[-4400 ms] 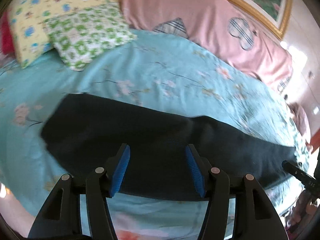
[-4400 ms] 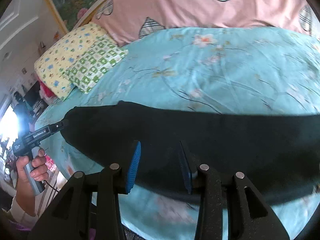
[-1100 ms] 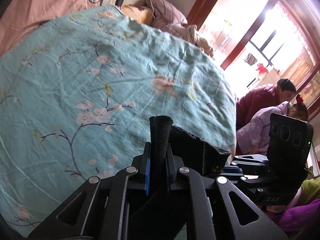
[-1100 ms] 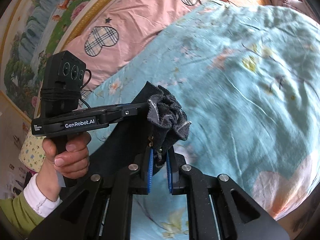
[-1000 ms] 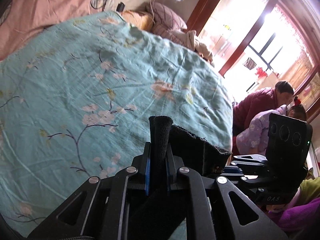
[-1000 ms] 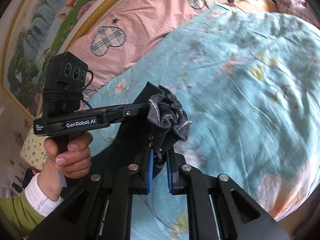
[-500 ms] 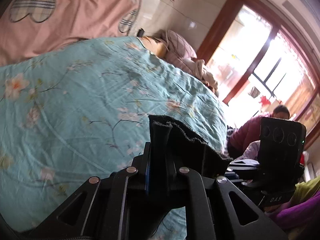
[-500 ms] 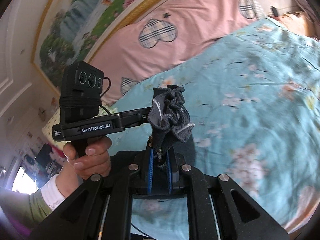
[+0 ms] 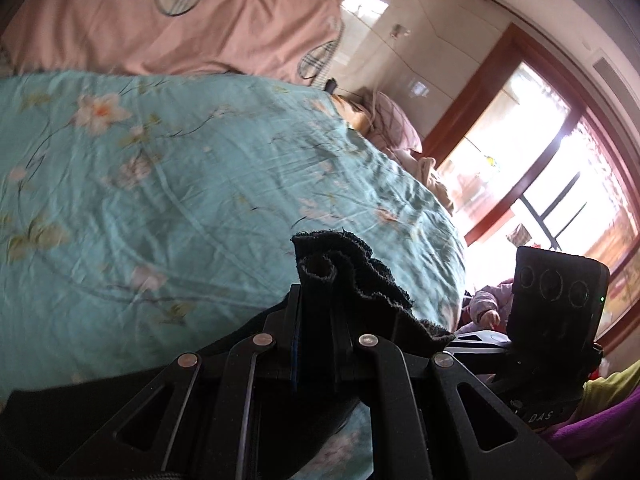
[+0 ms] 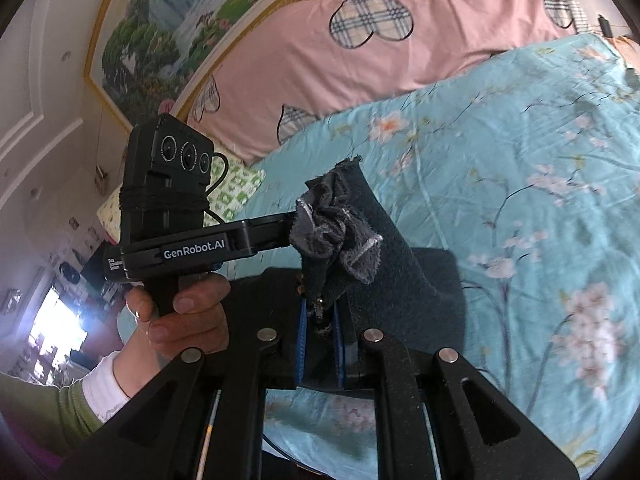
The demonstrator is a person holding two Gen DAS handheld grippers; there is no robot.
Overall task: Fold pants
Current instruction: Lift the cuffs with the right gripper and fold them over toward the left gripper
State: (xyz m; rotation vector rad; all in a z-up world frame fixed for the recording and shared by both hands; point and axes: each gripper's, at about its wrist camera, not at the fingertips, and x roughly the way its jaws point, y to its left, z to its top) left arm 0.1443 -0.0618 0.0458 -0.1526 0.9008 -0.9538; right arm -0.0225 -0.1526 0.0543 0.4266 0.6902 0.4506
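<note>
I hold the dark, soft-knit pants (image 10: 360, 220) by one end, lifted above the turquoise floral bedsheet (image 10: 520, 128). My right gripper (image 10: 320, 336) is clamped narrow on one bunched edge; my left gripper (image 9: 314, 336) is clamped narrow on the adjoining edge. Both grips sit close together so the end carries as one layer for folding over. Compared with a second earlier, the pink heart-print headboard cover (image 9: 192, 24) fills more of the left view, and both grippers have swung toward the bedhead, with the fabric unchanged in the jaws.
</note>
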